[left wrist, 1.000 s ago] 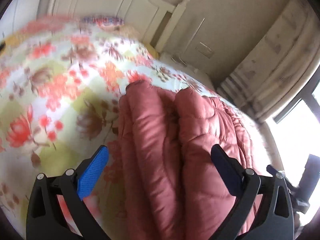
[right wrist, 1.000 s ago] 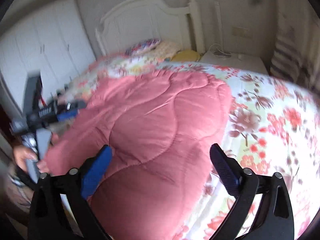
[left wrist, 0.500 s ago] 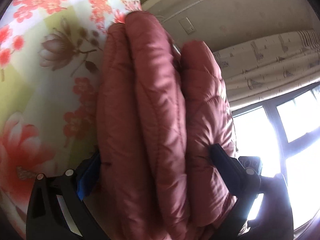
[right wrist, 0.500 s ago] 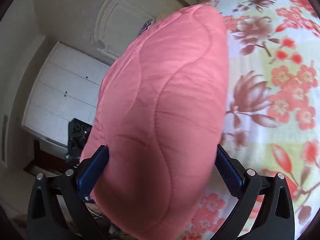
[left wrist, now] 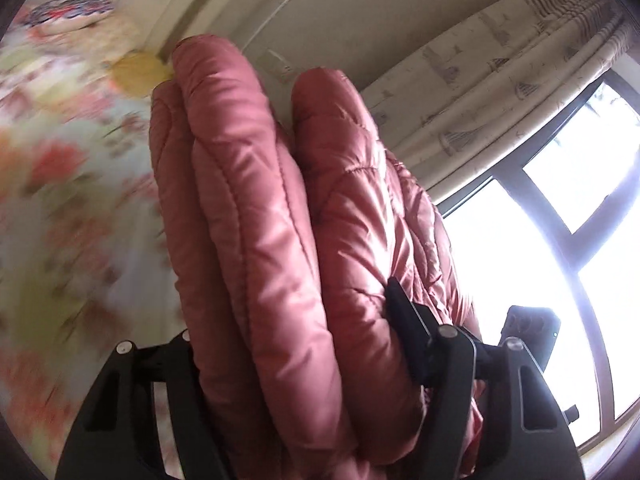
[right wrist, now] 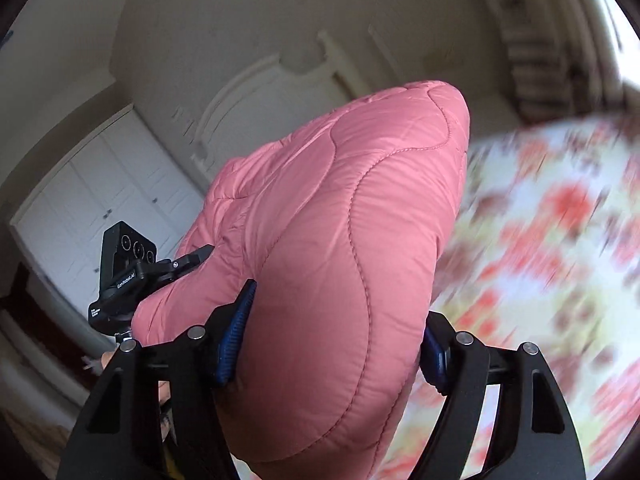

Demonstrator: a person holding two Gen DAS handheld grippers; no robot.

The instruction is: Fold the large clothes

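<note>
A folded pink quilted puffer jacket (left wrist: 280, 240) fills the left wrist view, its thick layers standing on edge between my fingers. My left gripper (left wrist: 296, 344) is shut on the stacked folds. In the right wrist view the jacket (right wrist: 340, 260) bulges up between the blue pads (right wrist: 236, 336). My right gripper (right wrist: 332, 352) is shut on it. The jacket is lifted off the floral bedspread (right wrist: 540, 280). The left gripper (right wrist: 128, 272) shows at the jacket's far side in the right wrist view.
The floral bedspread (left wrist: 60, 200) lies blurred below. Pillows (left wrist: 72, 12) sit at the head of the bed by a white headboard (right wrist: 272, 96). A white wardrobe (right wrist: 100, 200) stands left. A curtain (left wrist: 500, 72) and bright window (left wrist: 560, 240) are right.
Both grippers closed on the folded jacket and lifted it off the bed. Both views have swung upward, and the bedspread is now blurred.
</note>
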